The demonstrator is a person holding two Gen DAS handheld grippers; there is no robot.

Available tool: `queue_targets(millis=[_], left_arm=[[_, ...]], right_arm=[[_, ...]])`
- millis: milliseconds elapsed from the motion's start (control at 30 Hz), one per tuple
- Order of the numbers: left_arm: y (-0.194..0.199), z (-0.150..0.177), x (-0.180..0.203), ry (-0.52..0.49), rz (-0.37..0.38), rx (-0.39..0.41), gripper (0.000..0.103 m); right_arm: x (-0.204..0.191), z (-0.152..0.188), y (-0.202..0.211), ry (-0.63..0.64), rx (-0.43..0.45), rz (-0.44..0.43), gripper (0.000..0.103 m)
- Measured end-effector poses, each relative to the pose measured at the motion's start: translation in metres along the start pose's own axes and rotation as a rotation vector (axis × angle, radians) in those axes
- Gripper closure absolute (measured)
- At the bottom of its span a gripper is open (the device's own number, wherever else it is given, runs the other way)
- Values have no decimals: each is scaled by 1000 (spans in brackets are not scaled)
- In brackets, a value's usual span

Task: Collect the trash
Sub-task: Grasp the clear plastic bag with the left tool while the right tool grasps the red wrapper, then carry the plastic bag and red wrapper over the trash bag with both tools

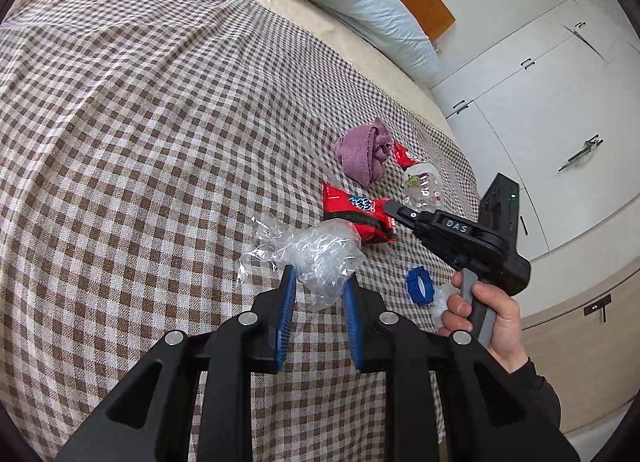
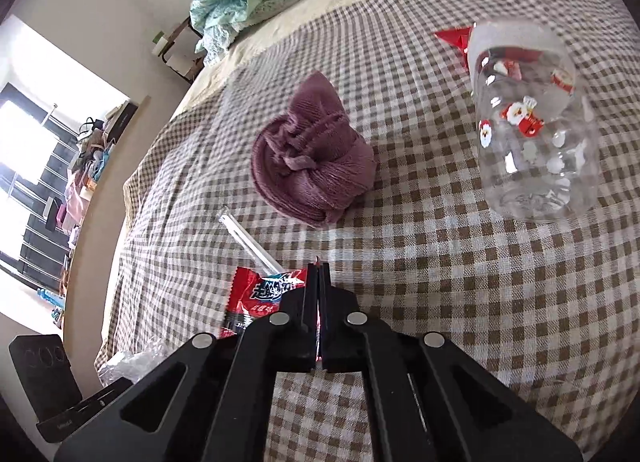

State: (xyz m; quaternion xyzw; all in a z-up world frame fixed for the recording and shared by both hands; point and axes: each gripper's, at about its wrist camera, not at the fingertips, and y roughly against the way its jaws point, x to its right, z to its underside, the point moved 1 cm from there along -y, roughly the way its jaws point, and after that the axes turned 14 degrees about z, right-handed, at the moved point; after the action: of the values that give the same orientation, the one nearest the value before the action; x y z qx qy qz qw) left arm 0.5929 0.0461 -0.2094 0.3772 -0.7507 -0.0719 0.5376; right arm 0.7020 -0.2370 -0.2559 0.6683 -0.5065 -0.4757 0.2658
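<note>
On the checked bed cover [image 1: 140, 122] we see our left tongs [image 1: 318, 282] clamped on crumpled clear plastic [image 1: 320, 258] at lower centre, while our right tongs [image 2: 319, 274] — pinched closed — grip the red snack wrapper [image 2: 264, 294] beside a purple towel [image 2: 312, 166].

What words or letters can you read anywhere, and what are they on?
"DAS": raised letters on the black right gripper, as the left wrist camera shows it.
Red snack wrapper: big blue and white brand characters, too blurred to read.
Clear plastic jar: Santa stickers only, no readable words.
</note>
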Motion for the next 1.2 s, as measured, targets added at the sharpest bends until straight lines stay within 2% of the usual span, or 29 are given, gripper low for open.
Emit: queue_targets(millis=[100,200,333,467,533,700,867,1000,1100,1200], left_arm=[[-4,0,2,-12,-14,-3,82],[-7,2,8,-24,-16,-11,82],[-5,8,25,-51,-11,-7,82],[0,25,69,-173,-70,8,82],[1,44,94,-174,-3,-12,82],[-7,125,181,-311,135,-148,82],[-23,228,264,-435,281,-338,82],[-45,308,310,-508,331,-493,82],[-61,360,335,-569,320,-574,82],[-76,398,350,-606,298,-649,82]], right_arm=[[-7,7,45,12,88,-11,103],[-15,17,104,56,201,37,103],[-9,48,194,109,329,160,103],[12,103,275,145,424,331,103],[34,139,310,129,442,403,103],[114,252,385,58,430,581,103],[181,377,423,-18,358,767,103],[226,476,418,-89,269,855,103],[255,534,401,-123,206,915,103],[281,579,379,-148,150,964,103]])
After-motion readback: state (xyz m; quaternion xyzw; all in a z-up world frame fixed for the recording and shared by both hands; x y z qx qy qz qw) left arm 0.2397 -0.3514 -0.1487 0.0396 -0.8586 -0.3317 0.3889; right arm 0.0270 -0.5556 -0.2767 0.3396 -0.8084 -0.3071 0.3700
